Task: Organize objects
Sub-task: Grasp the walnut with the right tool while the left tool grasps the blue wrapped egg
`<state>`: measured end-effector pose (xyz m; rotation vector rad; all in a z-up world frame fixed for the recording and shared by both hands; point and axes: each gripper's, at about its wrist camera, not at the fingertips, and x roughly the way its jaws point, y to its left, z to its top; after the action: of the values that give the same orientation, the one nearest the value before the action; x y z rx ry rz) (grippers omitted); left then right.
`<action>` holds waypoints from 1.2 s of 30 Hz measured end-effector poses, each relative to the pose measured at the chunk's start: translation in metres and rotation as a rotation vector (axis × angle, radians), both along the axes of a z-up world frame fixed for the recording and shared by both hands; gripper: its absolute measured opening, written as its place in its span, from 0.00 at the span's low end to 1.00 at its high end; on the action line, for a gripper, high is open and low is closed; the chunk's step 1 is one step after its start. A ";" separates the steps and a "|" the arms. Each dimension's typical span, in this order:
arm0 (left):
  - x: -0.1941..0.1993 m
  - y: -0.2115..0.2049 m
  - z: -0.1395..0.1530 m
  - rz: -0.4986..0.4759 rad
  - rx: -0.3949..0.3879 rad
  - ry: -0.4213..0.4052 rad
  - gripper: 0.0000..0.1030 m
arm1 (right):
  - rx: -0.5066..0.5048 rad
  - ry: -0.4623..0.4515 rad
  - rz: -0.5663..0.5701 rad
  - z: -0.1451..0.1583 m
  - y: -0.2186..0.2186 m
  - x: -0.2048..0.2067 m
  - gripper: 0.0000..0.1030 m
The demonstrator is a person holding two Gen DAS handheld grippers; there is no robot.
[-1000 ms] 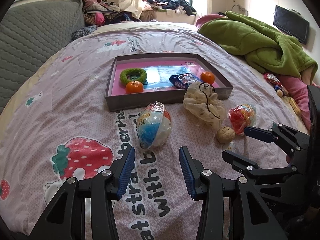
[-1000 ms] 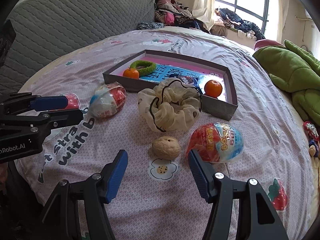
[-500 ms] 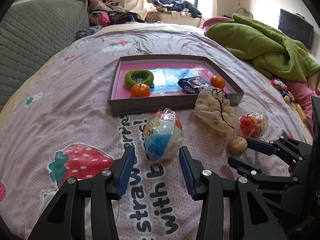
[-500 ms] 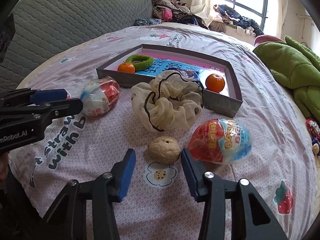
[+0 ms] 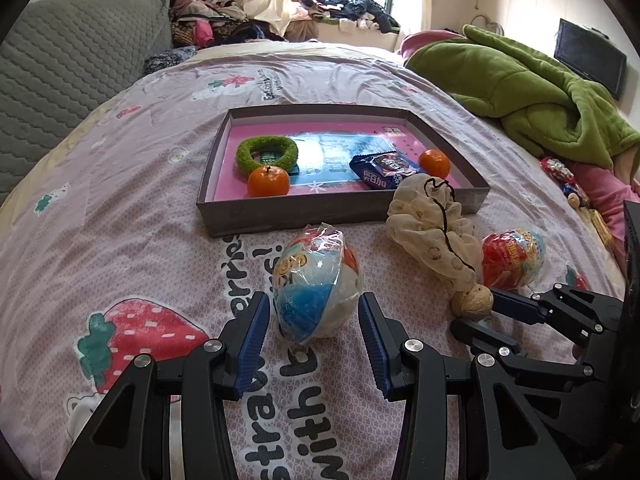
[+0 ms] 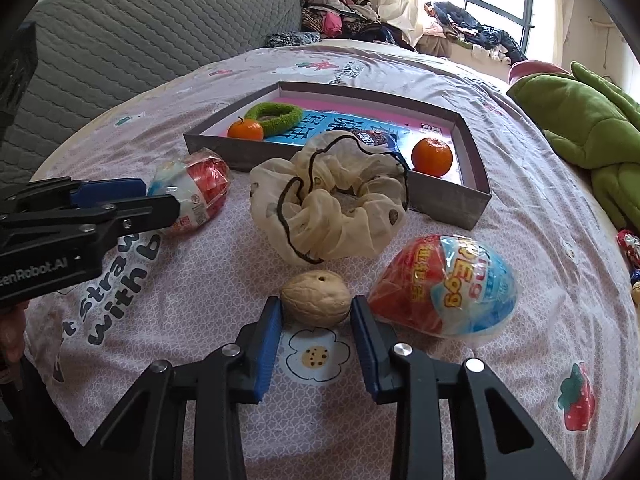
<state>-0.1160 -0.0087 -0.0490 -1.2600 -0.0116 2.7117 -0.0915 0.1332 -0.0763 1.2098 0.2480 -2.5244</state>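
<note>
Both grippers advanced. Right gripper (image 6: 316,314): fingers just closed onto walnut (image 6: 315,298), long axis spanning them, near bed's front edge. Left gripper (image 5: 314,316): fingers open, astride wrapped egg (image 5: 318,285), untouched. Tray (image 5: 478,196) beyond.

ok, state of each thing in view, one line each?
right gripper: shut on walnut
left gripper: open, astride wrapped egg
second egg: on bedspread, wrapped
pouch: mouth open, against tray
tray: holds two oranges, green ring, snack pack
</note>
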 end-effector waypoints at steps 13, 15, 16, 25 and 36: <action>-0.025 0.000 -0.005 0.011 0.022 -0.010 0.48 | -0.009 0.011 0.001 0.000 -0.005 -0.009 0.34; -0.030 0.000 -0.007 0.013 0.030 -0.020 0.52 | -0.011 0.013 0.001 0.001 -0.005 -0.010 0.34; -0.034 0.000 -0.008 0.016 0.035 -0.026 0.52 | -0.012 0.013 0.002 0.001 -0.005 -0.011 0.34; -0.053 0.000 -0.018 0.016 0.062 -0.041 0.53 | -0.039 0.009 -0.001 0.001 -0.003 -0.014 0.34; -0.057 -0.003 -0.022 0.004 0.093 -0.049 0.49 | -0.079 -0.001 0.007 0.004 0.001 -0.009 0.34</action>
<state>-0.1730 -0.0115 -0.0707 -1.3007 -0.1440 2.6493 -0.1006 0.1344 -0.0722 1.1778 0.1499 -2.5029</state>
